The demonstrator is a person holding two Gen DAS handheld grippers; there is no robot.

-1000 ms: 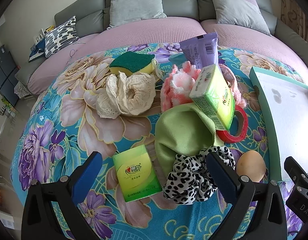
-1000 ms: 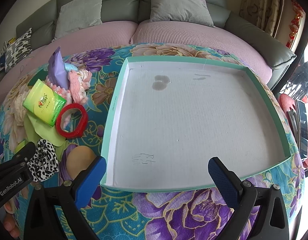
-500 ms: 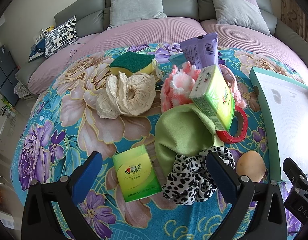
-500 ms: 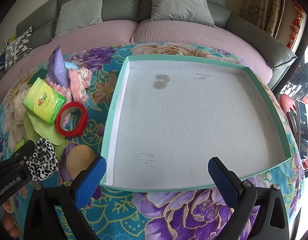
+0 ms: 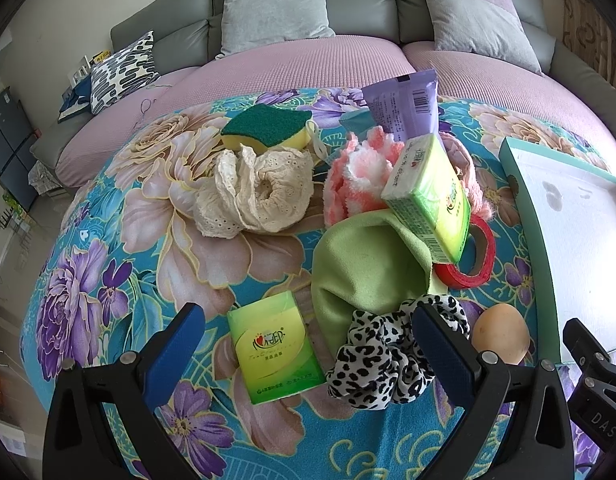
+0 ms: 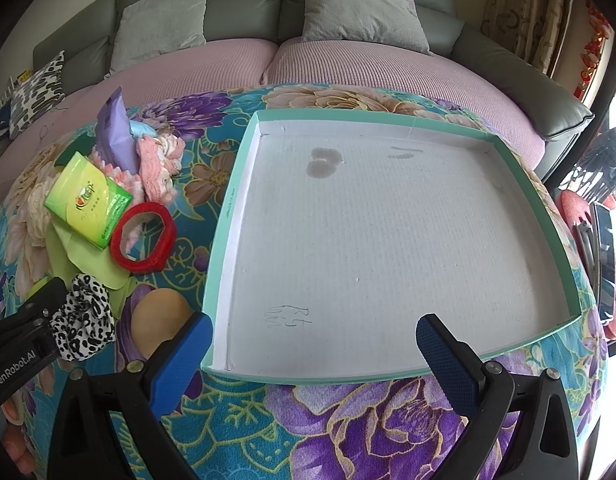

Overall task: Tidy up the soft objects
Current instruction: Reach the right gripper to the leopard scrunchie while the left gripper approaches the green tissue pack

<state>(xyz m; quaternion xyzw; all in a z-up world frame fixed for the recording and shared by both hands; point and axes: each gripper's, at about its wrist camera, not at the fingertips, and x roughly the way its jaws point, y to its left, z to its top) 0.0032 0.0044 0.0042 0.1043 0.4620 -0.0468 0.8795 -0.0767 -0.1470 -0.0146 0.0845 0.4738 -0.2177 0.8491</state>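
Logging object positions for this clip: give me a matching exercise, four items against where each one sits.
Items:
1. scouring sponge
2. red tape roll
3. egg
4. leopard scrunchie

Places:
A. against the teal tray, near edge
B. far side, behind the lace scrunchie
C. under the tilted tissue pack
D. by the left gripper, right of the flat tissue pack

Pairs: 1-B, 2-C, 3-A, 4-D

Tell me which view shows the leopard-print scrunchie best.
The left wrist view: the leopard-print scrunchie lies nearly whole just ahead of the open left gripper. The right wrist view catches it only at the left edge, partly hidden behind the other gripper's black body.
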